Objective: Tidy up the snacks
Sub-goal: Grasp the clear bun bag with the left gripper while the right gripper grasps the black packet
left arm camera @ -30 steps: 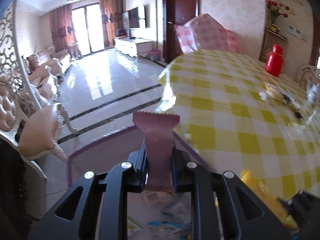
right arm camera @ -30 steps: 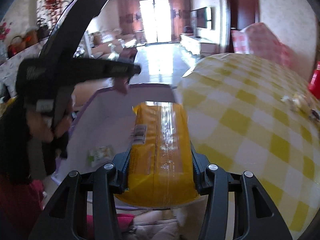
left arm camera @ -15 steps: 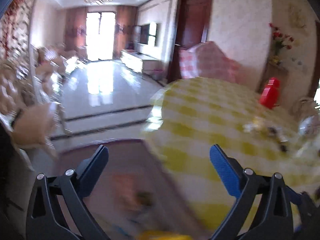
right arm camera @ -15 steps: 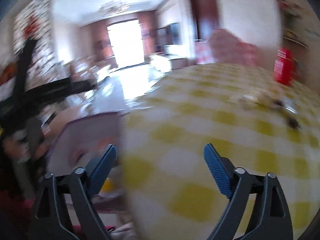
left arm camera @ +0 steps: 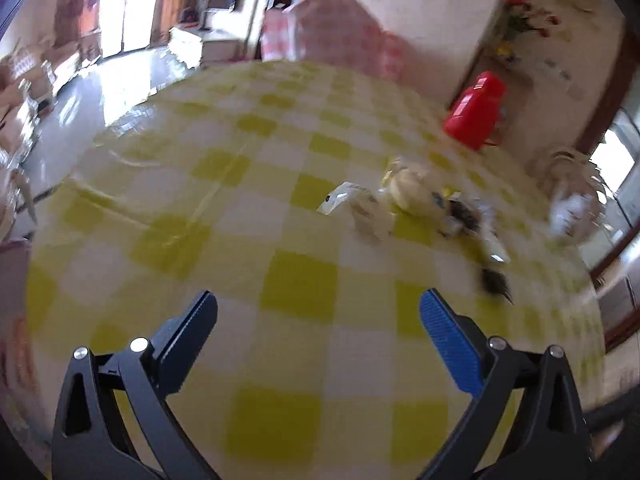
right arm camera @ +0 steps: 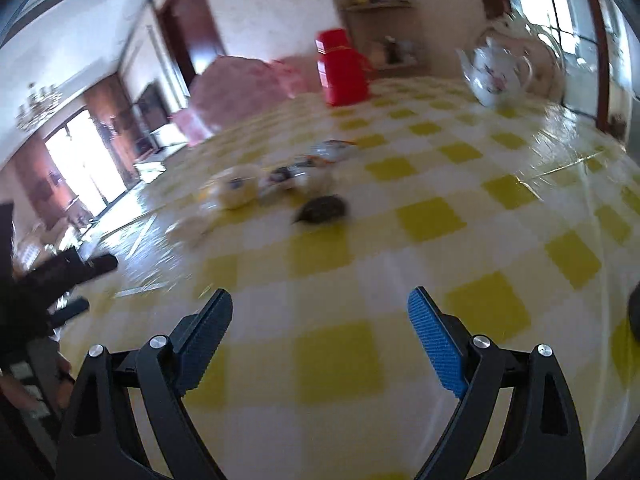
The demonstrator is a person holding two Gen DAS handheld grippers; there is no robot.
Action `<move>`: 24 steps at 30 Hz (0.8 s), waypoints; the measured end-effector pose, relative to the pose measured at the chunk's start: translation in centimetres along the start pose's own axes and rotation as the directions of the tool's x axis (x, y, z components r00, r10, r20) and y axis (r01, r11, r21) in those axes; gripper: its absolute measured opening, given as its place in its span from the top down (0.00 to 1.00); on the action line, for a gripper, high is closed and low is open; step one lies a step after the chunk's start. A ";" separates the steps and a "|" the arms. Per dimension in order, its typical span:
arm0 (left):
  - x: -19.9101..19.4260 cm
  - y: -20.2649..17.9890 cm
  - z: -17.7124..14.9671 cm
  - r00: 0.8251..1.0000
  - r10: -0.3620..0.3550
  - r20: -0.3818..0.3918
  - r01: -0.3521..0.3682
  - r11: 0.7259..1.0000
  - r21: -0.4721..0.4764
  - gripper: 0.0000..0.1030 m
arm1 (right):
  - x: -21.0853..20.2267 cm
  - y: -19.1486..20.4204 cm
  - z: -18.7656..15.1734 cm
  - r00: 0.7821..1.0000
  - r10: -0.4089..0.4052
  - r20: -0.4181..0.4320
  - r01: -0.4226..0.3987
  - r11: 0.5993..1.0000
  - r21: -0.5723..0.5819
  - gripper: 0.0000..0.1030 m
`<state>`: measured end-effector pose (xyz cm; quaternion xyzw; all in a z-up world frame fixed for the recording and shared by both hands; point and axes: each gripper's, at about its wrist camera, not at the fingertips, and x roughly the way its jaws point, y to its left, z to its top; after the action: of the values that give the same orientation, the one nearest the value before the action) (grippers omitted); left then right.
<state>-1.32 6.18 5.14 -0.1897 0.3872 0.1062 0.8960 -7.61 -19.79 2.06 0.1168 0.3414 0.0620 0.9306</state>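
Left wrist view: I hold the left gripper [left arm camera: 318, 312] and right gripper [right arm camera: 320, 308] wide open and empty, aimed at the snacks [left arm camera: 404, 200] scattered far across the checked table [left arm camera: 296, 280], ready for another pick.

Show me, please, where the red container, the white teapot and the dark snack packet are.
red container [right arm camera: 342, 70]: right wrist view, middle of its body.
white teapot [right arm camera: 498, 76]: right wrist view, its flowered belly.
dark snack packet [right arm camera: 322, 209]: right wrist view, centre of the wrapper.
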 end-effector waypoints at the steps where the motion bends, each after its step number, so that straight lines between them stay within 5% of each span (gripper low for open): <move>1: 1.6 -0.6 0.3 1.000 0.014 -0.011 -0.014 1.000 -0.016 0.02 | 0.9 -0.1 0.7 1.000 0.000 -0.006 0.000 1.000 -0.006 0.16; 14: 9.8 -4.7 5.3 0.994 0.103 0.030 -0.105 0.992 0.068 0.02 | 11.7 3.1 6.1 0.989 -0.030 -0.144 0.004 0.984 -0.176 0.18; 16: 10.9 -4.8 6.0 0.996 0.094 0.005 -0.094 0.992 0.085 0.02 | 12.5 3.9 6.2 0.983 -0.076 -0.166 0.037 0.973 -0.228 0.26; 18: 11.5 -4.5 6.4 0.997 0.082 -0.013 -0.080 0.993 0.089 0.02 | 13.2 3.7 6.2 0.976 -0.080 -0.201 0.032 0.973 -0.229 0.48; 21: 12.0 -3.7 7.0 0.997 0.062 -0.035 -0.059 0.994 0.090 0.02 | 12.3 2.6 6.2 0.982 -0.075 -0.172 0.035 0.974 -0.225 0.63; 24: 11.8 -2.4 7.5 0.997 0.072 -0.017 -0.071 0.996 0.048 0.02 | 11.0 1.3 6.3 0.990 -0.057 -0.133 0.028 0.978 -0.209 0.64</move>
<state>12.39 7.66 1.75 -0.1552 0.4047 0.1272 0.8922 4.77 -17.53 0.24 0.0077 0.3990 0.0849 0.9130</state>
